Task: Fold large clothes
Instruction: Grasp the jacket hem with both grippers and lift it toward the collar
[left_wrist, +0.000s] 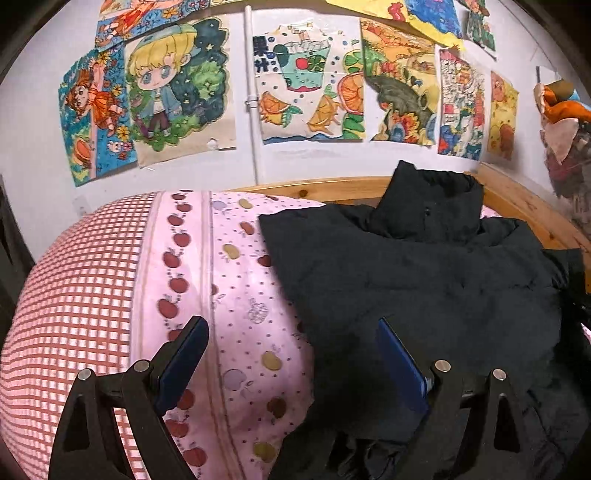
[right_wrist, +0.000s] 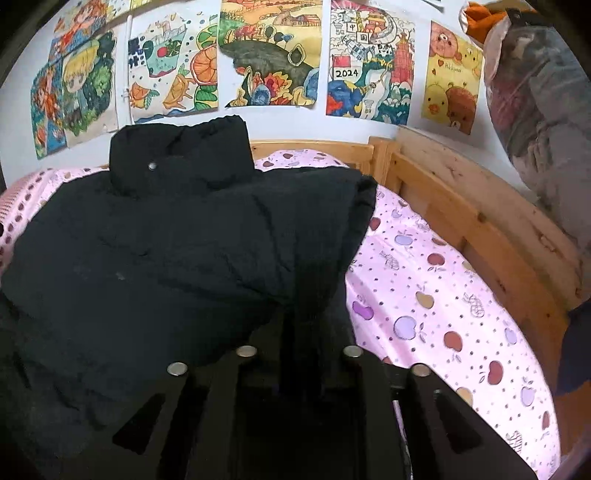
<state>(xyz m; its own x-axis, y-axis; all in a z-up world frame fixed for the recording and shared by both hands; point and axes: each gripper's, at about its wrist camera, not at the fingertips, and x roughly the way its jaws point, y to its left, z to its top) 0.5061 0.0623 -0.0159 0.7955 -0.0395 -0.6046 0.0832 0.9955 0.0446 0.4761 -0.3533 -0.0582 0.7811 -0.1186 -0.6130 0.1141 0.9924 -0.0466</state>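
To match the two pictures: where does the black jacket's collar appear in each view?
Left wrist: collar upper right of centre, before the wooden bed frame.
Right wrist: collar upper left of centre.
Shared landmark: the orange-slices drawing on the wall.

Jacket (right_wrist: 177, 251) on bed sheet (right_wrist: 443, 295), wall drawings (right_wrist: 273, 55) behind

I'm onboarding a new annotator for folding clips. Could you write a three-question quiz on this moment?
1. True or false: the left gripper stands open with nothing between its pads.
2. The black jacket lies on: A) a wooden floor B) pink apple-print bedding C) a chair.
3. What covers the wall behind the bed?

Key: 1 true; 2 B; 3 children's colourful drawings.
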